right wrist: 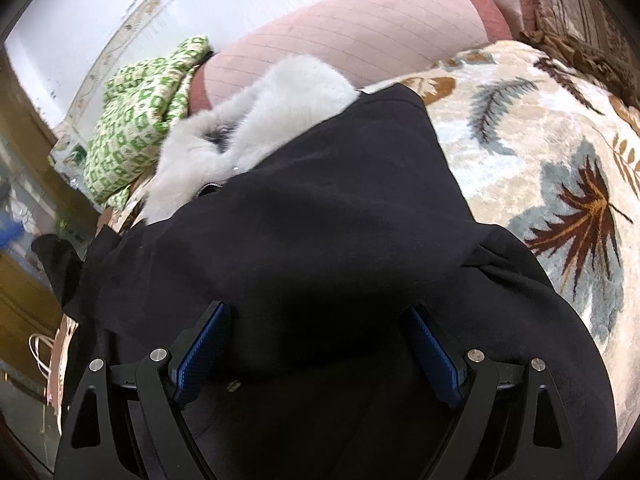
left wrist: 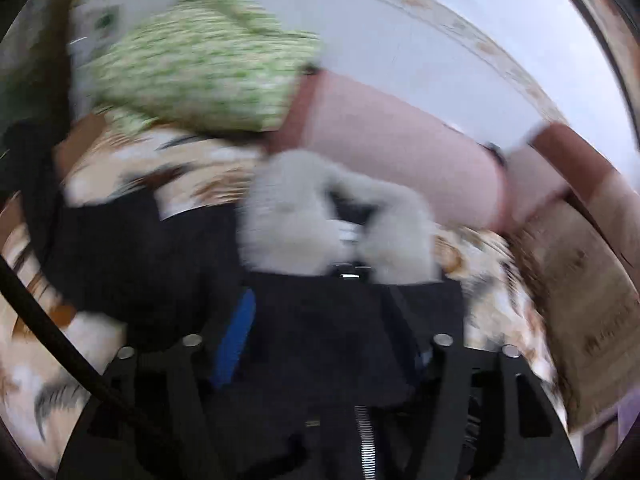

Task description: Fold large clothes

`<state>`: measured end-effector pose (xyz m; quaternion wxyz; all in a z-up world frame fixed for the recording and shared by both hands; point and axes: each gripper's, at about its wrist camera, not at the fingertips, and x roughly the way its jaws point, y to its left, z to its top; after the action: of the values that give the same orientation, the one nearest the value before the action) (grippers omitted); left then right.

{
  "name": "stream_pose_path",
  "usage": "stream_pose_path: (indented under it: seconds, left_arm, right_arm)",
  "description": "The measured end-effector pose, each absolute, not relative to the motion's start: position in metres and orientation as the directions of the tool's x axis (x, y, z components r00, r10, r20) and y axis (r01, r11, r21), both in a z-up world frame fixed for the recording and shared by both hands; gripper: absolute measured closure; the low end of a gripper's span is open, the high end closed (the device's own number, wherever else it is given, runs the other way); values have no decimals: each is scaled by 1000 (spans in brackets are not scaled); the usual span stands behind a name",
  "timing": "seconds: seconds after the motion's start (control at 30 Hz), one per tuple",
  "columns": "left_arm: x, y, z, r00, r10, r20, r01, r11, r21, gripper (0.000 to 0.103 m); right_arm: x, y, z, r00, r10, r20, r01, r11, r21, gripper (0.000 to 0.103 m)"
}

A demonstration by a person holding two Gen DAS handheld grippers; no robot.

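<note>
A black coat (right wrist: 320,216) with a white fur collar (right wrist: 256,120) lies on a leaf-patterned blanket (right wrist: 560,152). My right gripper (right wrist: 320,320) is open, its blue pads (right wrist: 204,352) spread wide just above the black fabric, holding nothing. The left wrist view is motion-blurred. It shows the coat (left wrist: 140,248) and the fur collar (left wrist: 312,208) ahead. My left gripper (left wrist: 320,320) is over black cloth; one blue pad (left wrist: 236,336) shows, the other finger is lost in the dark fabric, so I cannot tell whether it grips.
A pink bolster pillow (right wrist: 360,36) lies behind the coat. A green-and-white patterned cloth (right wrist: 140,120) is heaped at the left of it. A brown carved headboard (right wrist: 572,12) stands at the right. A white wall is behind, and wooden furniture (right wrist: 24,300) at the left.
</note>
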<state>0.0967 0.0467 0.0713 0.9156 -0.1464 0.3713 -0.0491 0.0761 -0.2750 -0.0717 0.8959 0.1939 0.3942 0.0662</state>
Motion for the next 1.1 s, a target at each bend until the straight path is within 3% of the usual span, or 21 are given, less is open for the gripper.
stream_pose_path:
  seconds: [0.13, 0.23, 0.33, 0.4, 0.47, 0.57, 0.67, 0.87, 1.03, 1.07, 1.1]
  left_arm:
    - [78, 124, 36, 730, 76, -679, -303, 927, -222, 34]
    - [61, 196, 6, 657, 271, -704, -543, 818, -191, 34]
    - [34, 273, -20, 567, 308, -764, -712, 649, -267, 34]
    - [8, 327, -35, 554, 249, -795, -785, 474, -398, 34]
    - [-28, 368, -47, 588, 251, -769, -803, 291, -520, 35]
    - [-70, 398, -58, 556, 327, -764, -826, 116, -551, 34]
    - [-94, 422, -73, 564, 321, -761, -805, 12, -593, 34]
    - [-95, 433, -82, 599, 290, -746, -777, -17, -630, 34]
    - [-93, 428, -81, 624, 281, -729, -759, -5, -652, 33]
    - [-90, 430, -83, 625, 279, -729, -759, -2, -651, 33]
    - [-88, 430, -83, 623, 275, -732, -762, 4, -647, 33]
  right_arm:
    - [62, -253, -53, 692, 235, -683, -2, 946, 324, 11]
    - [58, -211, -21, 671, 307, -675, -101, 940, 326, 11]
    - [68, -132, 15, 638, 348, -687, -265, 937, 228, 11]
    - [83, -64, 34, 612, 371, -698, -374, 914, 158, 11]
    - [99, 1, 39, 575, 399, -714, -458, 880, 123, 11]
    - [122, 109, 33, 524, 424, -739, -590, 806, 45, 11]
    - [143, 202, 18, 484, 426, -765, -672, 741, -13, 11]
    - [162, 353, -30, 413, 401, -818, -783, 615, -93, 11]
    - [152, 418, -63, 450, 351, -821, -809, 549, -209, 12]
    - [152, 425, -68, 492, 325, -808, -790, 557, -257, 25]
    - [153, 428, -70, 517, 303, -801, -772, 568, -284, 55]
